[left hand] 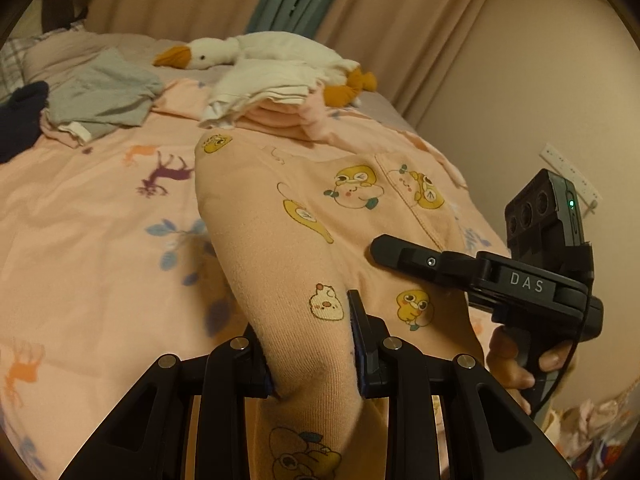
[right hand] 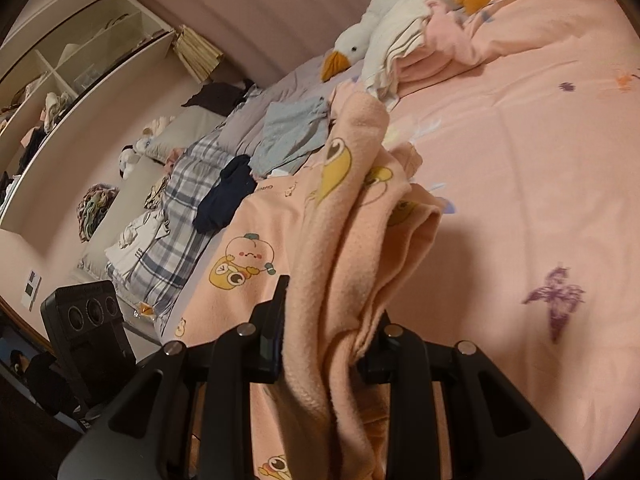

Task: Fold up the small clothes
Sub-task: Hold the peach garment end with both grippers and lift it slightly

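Observation:
A small peach garment with yellow cartoon prints (left hand: 304,216) is held up over the pink bed. My left gripper (left hand: 312,344) is shut on a bunched edge of it. My right gripper (right hand: 324,336) is shut on another bunched edge of the same garment (right hand: 340,216), which hangs in folds between the fingers. The right gripper also shows in the left wrist view (left hand: 480,272), at the garment's right side, with a hand on its handle. The left gripper's camera block shows in the right wrist view (right hand: 88,320) at lower left.
A pink printed duvet (left hand: 80,220) covers the bed. A folded stack of white and pink clothes (left hand: 272,100) lies by a white goose plush (left hand: 260,50). A grey garment (left hand: 104,96) and a dark one (left hand: 20,116) lie at far left. Plaid bedding (right hand: 180,208) and shelves (right hand: 80,60) lie beyond.

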The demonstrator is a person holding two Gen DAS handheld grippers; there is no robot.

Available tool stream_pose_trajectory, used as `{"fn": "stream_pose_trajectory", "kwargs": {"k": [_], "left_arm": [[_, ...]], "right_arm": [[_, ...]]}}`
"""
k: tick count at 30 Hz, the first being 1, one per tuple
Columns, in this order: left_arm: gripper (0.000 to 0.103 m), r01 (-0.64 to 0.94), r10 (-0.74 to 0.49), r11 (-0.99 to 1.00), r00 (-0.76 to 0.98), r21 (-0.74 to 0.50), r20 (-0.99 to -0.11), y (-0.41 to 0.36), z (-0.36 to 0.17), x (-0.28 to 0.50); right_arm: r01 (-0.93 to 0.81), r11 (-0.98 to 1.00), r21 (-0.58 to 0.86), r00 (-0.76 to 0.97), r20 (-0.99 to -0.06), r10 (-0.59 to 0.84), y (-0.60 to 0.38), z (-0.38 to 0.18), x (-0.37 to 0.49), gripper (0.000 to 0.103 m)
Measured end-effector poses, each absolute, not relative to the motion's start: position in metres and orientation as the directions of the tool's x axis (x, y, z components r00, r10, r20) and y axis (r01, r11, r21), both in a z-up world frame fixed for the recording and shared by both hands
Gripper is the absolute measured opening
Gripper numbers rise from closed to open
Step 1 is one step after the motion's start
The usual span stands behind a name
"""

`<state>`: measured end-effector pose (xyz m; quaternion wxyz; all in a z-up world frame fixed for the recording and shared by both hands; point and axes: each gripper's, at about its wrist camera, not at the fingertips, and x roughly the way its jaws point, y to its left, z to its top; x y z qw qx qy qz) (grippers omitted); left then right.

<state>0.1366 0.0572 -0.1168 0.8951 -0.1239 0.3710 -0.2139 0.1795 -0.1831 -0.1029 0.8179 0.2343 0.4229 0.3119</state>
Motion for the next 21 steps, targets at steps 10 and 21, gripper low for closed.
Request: {"fn": "stream_pose_trajectory", "kwargs": {"k": [10, 21], "left_arm": [[0.027, 0.257, -0.423, 0.903, 0.665, -0.344, -0.615, 0.072, -0.114, 0.134], [0.027, 0.254, -0.417, 0.907, 0.655, -0.335, -0.631, 0.064, -0.122, 0.141]], "right_arm": [[-0.345, 0.662, 0.665, 0.428, -0.517, 0.742, -0.156, -0.103, 0.187, 0.028], [-0.325, 0.693, 0.644, 0.440, -0.545, 0.714, -0.159, -0.105, 0.187, 0.028]]}}
